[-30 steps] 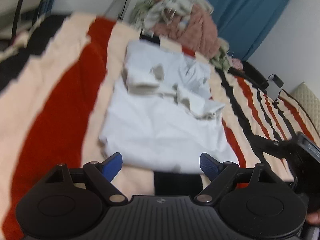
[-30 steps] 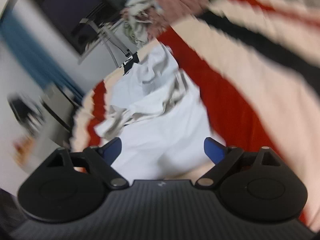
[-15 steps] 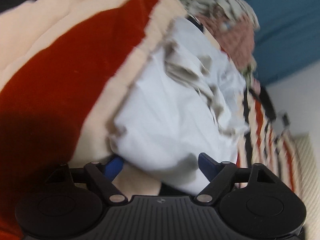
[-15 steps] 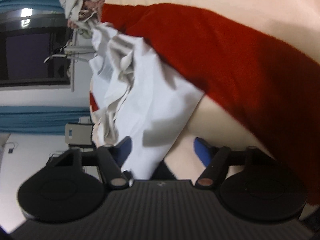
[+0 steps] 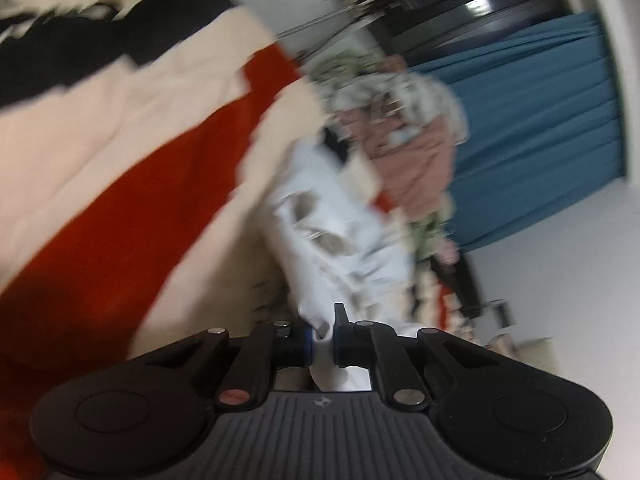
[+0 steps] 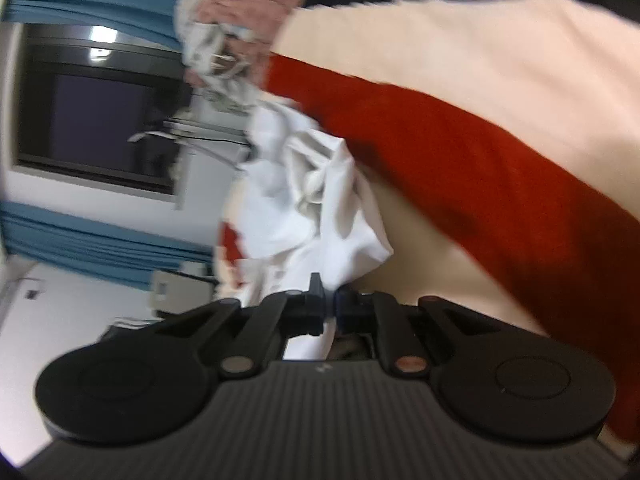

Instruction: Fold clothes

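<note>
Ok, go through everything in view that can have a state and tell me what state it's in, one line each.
Left gripper: shut on the white garment.
Right gripper: shut on the white garment.
White garment: crumpled, pinched at two points, unfolded.
Clothes pile: heaped, unfolded.
Striped blanket: spread out.
Blue curtain: drawn.

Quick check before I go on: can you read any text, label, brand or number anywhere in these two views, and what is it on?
No readable text in either view.
Left gripper body: one small pale mark, too small to read.
Right gripper body: the same kind of mark, also unreadable.
White garment: no tag or print visible.
Striped blanket: no lettering; the picture is blurred.
</note>
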